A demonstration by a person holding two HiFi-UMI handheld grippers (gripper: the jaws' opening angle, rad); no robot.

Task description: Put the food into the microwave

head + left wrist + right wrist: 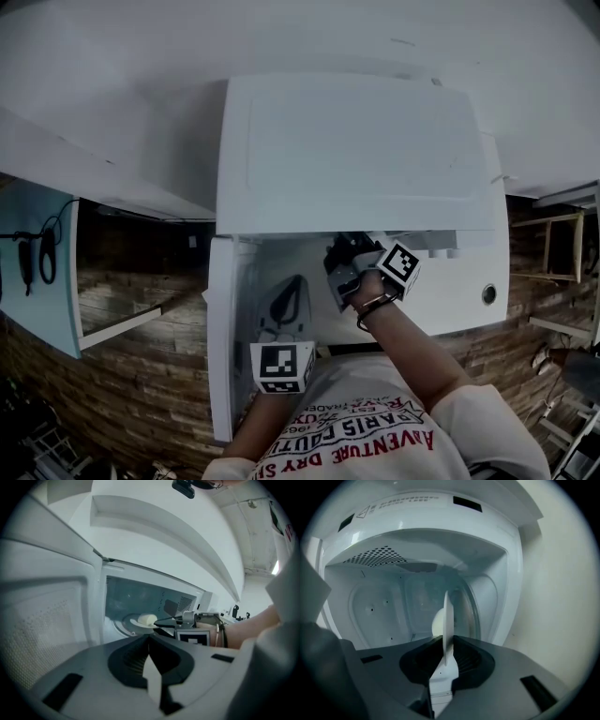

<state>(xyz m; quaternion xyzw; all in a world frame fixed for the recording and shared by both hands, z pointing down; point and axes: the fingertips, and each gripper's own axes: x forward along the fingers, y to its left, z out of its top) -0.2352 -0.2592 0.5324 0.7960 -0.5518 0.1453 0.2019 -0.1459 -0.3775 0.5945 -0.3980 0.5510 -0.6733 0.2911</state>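
the right gripper (446,641) is reached into the open microwave (356,150), clenched on the near rim of a white plate (447,620). its own view shows that rim edge-on, running straight through the slot between the jaws, with the pads looking to sit on both faces. the pale bun (437,623) lies dead ahead of the fingertips, just past the gripped rim and deeper in the cavity, riding on the plate. seen from the side in the left gripper view, the plate (136,622) is over the glass turntable (123,623), low enough to look set down (actual contact is hard to tell), and the bun (147,619) sits just beyond the right gripper's tips (157,623).

that line is what the next move hangs on, as i judge it: the food is straight ahead, so after letting go the way out is straight back, with no sideways sweep that could drag the rim.

the left gripper (149,641) is clenched on nothing, jaws together. it hangs outside the cavity, beside the swung-out door (223,337), so it is the nearer hand for closing it.
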